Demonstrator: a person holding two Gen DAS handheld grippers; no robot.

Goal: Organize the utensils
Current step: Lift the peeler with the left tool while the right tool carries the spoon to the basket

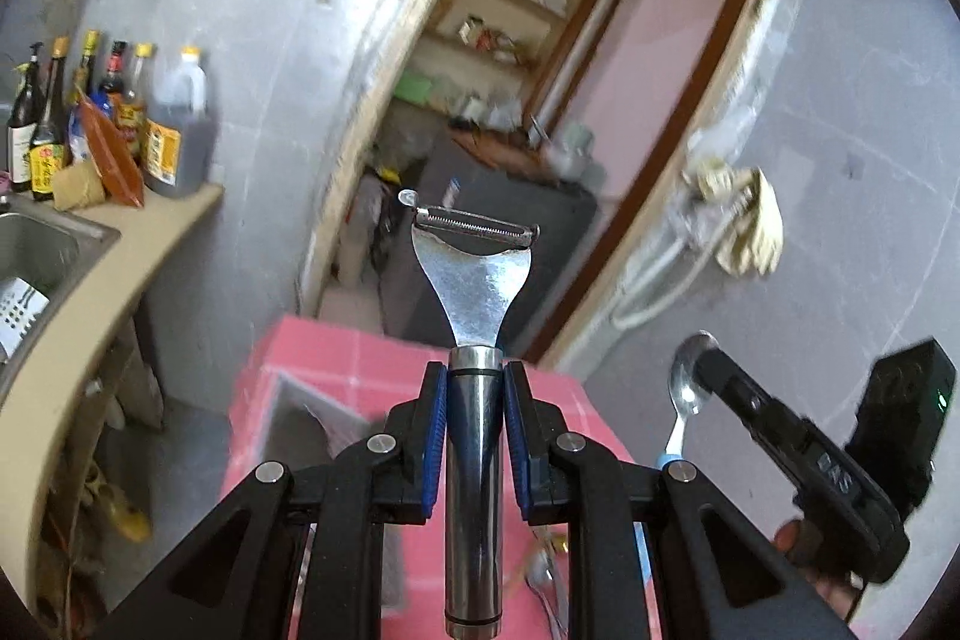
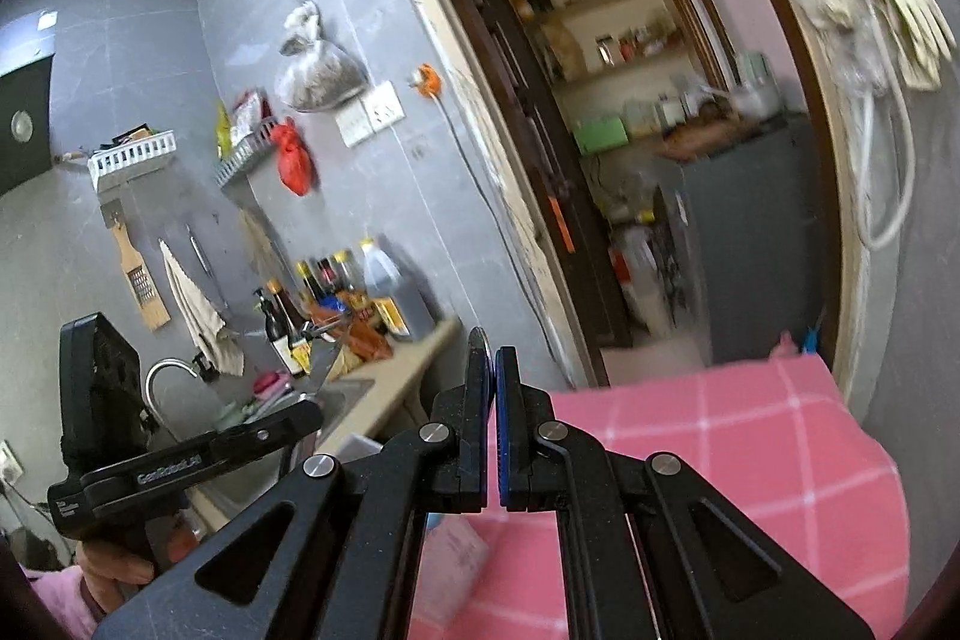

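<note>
My left gripper point(image 1: 475, 382) is shut on a steel peeler point(image 1: 474, 280), gripping its round handle, with the blade end pointing up and away above the pink checked table point(image 1: 360, 364). My right gripper point(image 1: 711, 361) shows at the right of the left wrist view, shut on a spoon point(image 1: 687, 388) whose bowl sticks up beside its finger. In the right wrist view, the right gripper's point(image 2: 493, 358) blue pads are pressed close together; the spoon is hidden there. The left gripper point(image 2: 300, 415) shows at the lower left of that view.
A sink point(image 1: 42, 244) and counter with several sauce bottles point(image 1: 174, 130) stand at the left. A clear container point(image 1: 312, 418) sits on the pink table point(image 2: 720, 430). An open doorway point(image 2: 630, 160) leads to a pantry. A hose with a cloth point(image 1: 744, 220) hangs on the right wall.
</note>
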